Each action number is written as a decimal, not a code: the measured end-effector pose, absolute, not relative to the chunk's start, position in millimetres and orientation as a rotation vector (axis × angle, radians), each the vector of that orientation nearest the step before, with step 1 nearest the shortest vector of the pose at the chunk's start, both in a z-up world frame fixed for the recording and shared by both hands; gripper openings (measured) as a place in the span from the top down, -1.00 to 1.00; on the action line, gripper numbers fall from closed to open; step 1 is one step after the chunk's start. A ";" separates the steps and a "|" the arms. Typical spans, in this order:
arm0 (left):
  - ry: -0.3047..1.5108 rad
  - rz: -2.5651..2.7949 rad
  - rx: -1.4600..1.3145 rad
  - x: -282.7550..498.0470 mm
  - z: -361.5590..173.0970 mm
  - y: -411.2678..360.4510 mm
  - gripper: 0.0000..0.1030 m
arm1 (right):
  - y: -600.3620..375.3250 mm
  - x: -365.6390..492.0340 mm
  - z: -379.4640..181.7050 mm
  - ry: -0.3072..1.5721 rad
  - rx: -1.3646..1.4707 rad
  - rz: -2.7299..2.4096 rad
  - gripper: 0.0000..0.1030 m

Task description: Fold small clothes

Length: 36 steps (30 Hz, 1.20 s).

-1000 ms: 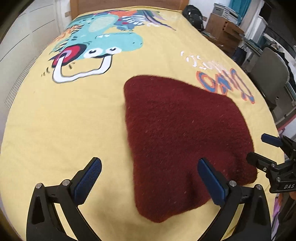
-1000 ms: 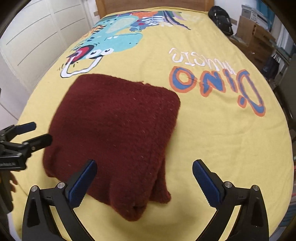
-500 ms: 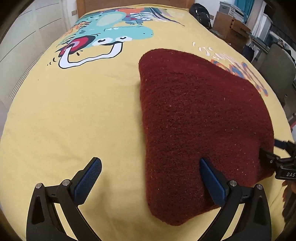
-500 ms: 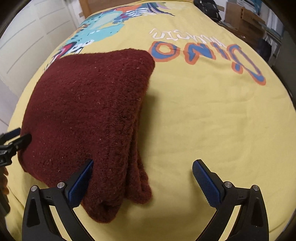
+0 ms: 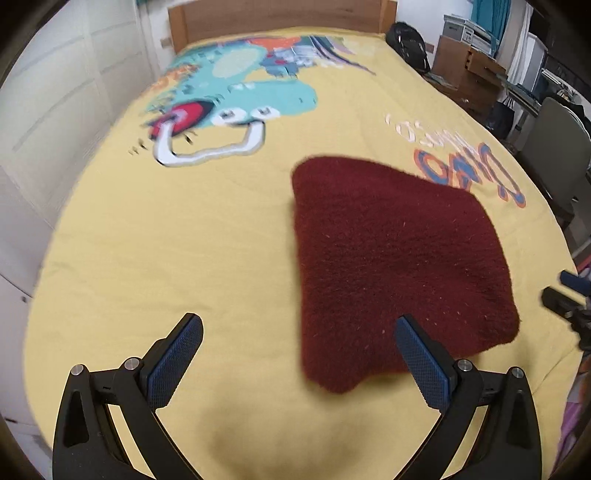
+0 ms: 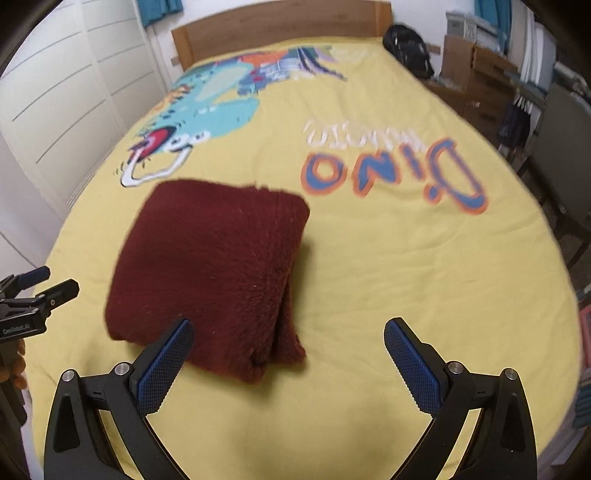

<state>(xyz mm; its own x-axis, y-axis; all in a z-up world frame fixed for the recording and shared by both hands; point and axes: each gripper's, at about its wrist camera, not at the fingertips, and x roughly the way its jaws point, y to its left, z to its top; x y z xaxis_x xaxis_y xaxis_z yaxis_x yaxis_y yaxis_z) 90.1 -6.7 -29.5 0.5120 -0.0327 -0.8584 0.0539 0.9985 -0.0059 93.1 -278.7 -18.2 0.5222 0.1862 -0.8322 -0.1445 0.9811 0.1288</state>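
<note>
A dark red knitted garment (image 5: 391, 254) lies folded into a thick pad on the yellow bedspread (image 5: 166, 258); in the right wrist view the garment (image 6: 214, 266) shows its stacked layers along the right edge. My left gripper (image 5: 299, 354) stands open above the bedspread, its right finger over the garment's near edge. My right gripper (image 6: 288, 354) is open too, its left finger over the garment's near corner. Neither holds anything. The other gripper's tip (image 6: 40, 291) shows at the left of the right wrist view.
The bedspread carries a dinosaur print (image 5: 236, 103) and lettering (image 6: 391, 166). A wooden headboard (image 6: 280, 26) stands at the far end, white cupboard doors (image 6: 62, 96) to the left. A black bag (image 5: 410, 40), boxes and a grey chair (image 5: 554, 147) crowd the right side.
Both grippers dipped close to the garment half a second ago and have now pulled back and up. The garment stays folded in place.
</note>
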 end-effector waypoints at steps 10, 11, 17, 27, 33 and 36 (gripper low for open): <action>0.986 0.028 0.066 26.8 10.5 5.2 -0.98 | -302.5 22.5 42.9 0.894 -0.001 0.101 -0.99; 0.990 0.028 0.060 21.2 11.2 6.2 -0.98 | -304.6 17.3 43.3 0.893 0.000 0.089 -0.99; 0.998 0.048 0.061 2.3 10.0 10.6 -0.98 | -314.5 -2.1 37.3 0.901 0.018 0.055 -1.00; 0.991 0.085 0.072 -6.2 15.0 20.8 -0.98 | -315.1 -12.2 31.5 0.925 0.028 0.053 -1.00; 1.000 0.088 0.078 -7.8 13.2 23.0 -0.98 | -313.7 -13.5 32.2 0.926 0.026 0.055 -1.00; 1.009 0.089 0.077 -8.4 11.3 23.8 -0.98 | -313.3 -14.3 32.2 0.921 0.026 0.057 -1.00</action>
